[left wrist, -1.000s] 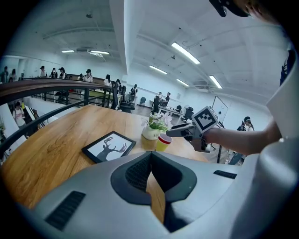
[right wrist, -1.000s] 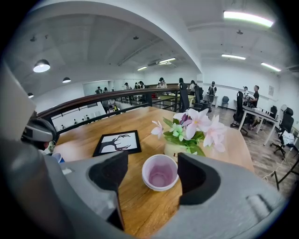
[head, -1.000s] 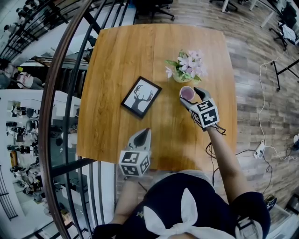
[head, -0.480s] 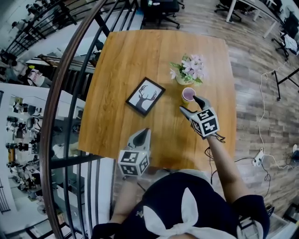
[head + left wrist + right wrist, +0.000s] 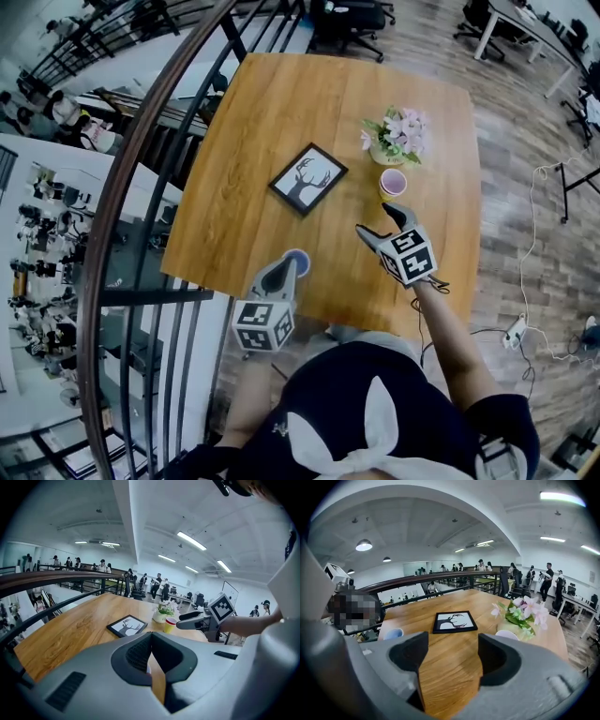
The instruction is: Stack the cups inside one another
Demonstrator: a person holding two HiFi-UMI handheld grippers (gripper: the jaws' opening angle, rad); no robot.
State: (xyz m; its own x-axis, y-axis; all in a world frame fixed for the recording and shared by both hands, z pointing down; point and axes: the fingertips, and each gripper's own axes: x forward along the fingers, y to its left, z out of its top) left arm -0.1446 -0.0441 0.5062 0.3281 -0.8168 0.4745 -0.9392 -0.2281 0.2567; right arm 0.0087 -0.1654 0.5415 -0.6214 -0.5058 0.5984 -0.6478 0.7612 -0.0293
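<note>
- Moved since a second ago: right gripper (image 5: 377, 219), then up against the yellow cup (image 5: 393, 183), now drawn back toward the near edge of the table (image 5: 244, 141) and apart from it. Blue cup (image 5: 297, 262) newly in sight by the tip of the left gripper (image 5: 286, 272).
- Head view: yellow cup just in front of the flower pot (image 5: 398, 141), pink inside, mouth facing up. Blue cup close to the near table edge, just beside the left gripper's tip; touching or not, cannot tell. Framed deer picture (image 5: 308, 178) flat on the wood between the two cups. Right fingers spread wide with nothing between them.
- Left gripper view: left gripper (image 5: 151, 648) clenched, pads meeting at the tips, only a sliver of wood showing behind them, nothing held. Blue cup not seen from here. Seen here and nowhere else: the yellow cup's side (image 5: 169, 624), upright, long axis vertical, red rim on top, with the right gripper (image 5: 183, 619) near it, fingers parted.
- Right gripper view: right gripper (image 5: 452, 653) released, jaws well apart over bare wood. Blue cup (image 5: 393, 633) upright at far left, mouth up, standing free on the table. Only the yellow cup's pale rim (image 5: 506, 633) showing above the right-hand jaw, flower pot (image 5: 525, 616) just behind it, deer picture (image 5: 454, 621) straight ahead.
</note>
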